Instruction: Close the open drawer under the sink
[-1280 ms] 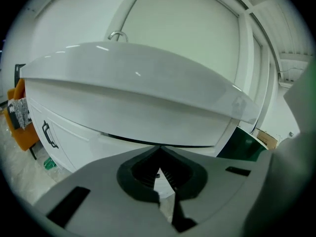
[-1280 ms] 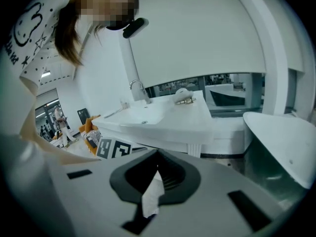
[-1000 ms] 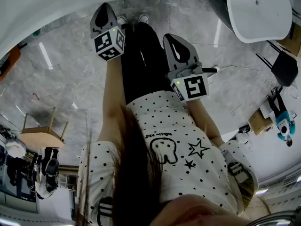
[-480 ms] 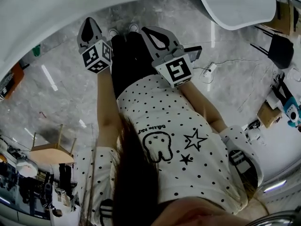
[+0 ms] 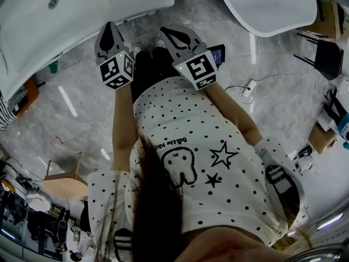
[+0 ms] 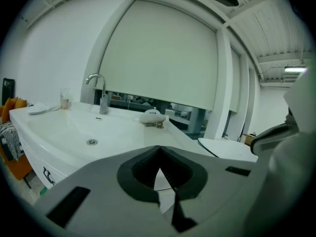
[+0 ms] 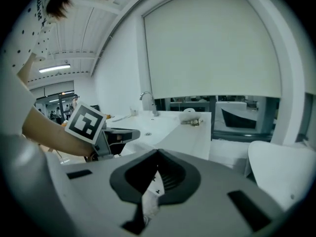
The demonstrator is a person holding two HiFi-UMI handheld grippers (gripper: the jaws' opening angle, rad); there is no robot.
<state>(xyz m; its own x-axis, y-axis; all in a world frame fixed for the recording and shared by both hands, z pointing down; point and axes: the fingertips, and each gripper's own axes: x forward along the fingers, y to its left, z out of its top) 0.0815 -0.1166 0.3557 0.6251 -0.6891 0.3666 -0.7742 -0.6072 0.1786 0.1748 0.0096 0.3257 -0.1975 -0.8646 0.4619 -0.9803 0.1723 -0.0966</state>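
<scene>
**By the sink (image 5: pixel 82 10), two closed grippers and no drawer to see**

Close to the person's chest, the left gripper (image 5: pixel 110 27) and the right gripper (image 5: pixel 168 34) are held up side by side. Each gripper is closed tight, tip to tip, with nothing inside it.

Just past them is the white sink, and both grippers look out over its top. The drawer should be under this sink, but no view shows it, so I cannot tell how far out it sticks.

I think this is the getting-ready step, and the push has not started yet. The next move needs the grippers to go down low, below the sink's edge. Then a closed tip has to sit flat on the drawer front and push it straight in. A closed gripper is good for pushing.

Now the count. There are two grippers and one sink. The sink has one drain hole (image 6: pixel 92 142) and, farther back, one tap (image 6: pixel 101 90). Off to the right stands one more white basin (image 5: pixel 267 4).
</scene>
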